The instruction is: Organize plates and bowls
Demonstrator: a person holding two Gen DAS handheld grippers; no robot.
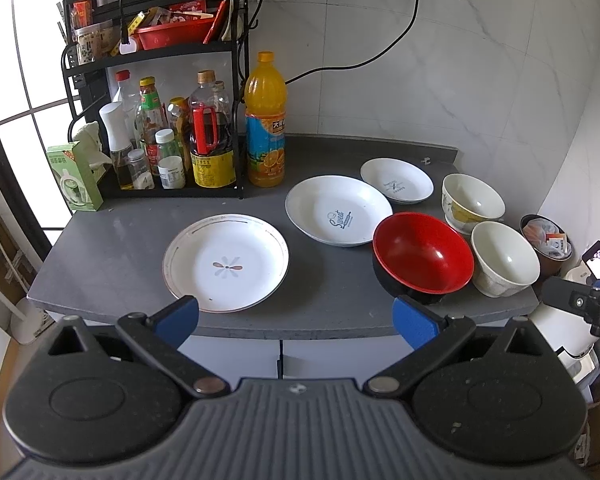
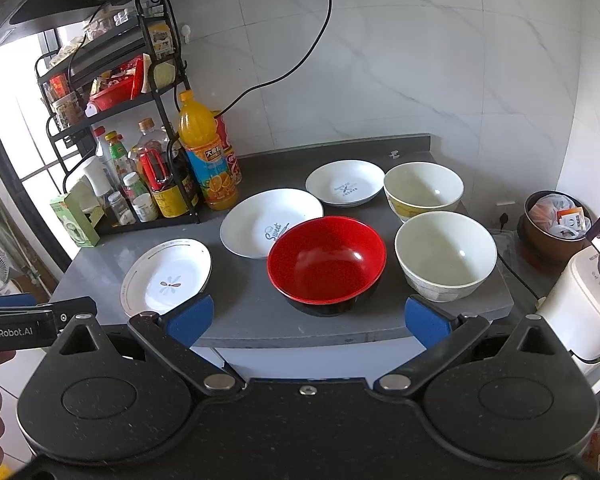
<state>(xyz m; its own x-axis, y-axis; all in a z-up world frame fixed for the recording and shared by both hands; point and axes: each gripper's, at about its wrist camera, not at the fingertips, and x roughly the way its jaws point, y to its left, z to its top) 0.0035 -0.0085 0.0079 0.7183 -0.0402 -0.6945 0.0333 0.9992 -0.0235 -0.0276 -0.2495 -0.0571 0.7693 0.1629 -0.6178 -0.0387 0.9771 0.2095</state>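
Both your grippers hang spread wide and empty before the grey stone counter.

Left wrist view: your left gripper faces the white flower-marked plate. Right wrist view: your right gripper faces the glossy red bowl with black outside, two white plates behind, two cream bowls beside.

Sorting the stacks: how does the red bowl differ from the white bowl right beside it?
The red bowl is glossy red inside and black outside; the white bowl is white inside with a faint pattern outside. The red bowl looks wider and shallower, the white bowl deeper. Both stand upright and empty near the counter's front edge.
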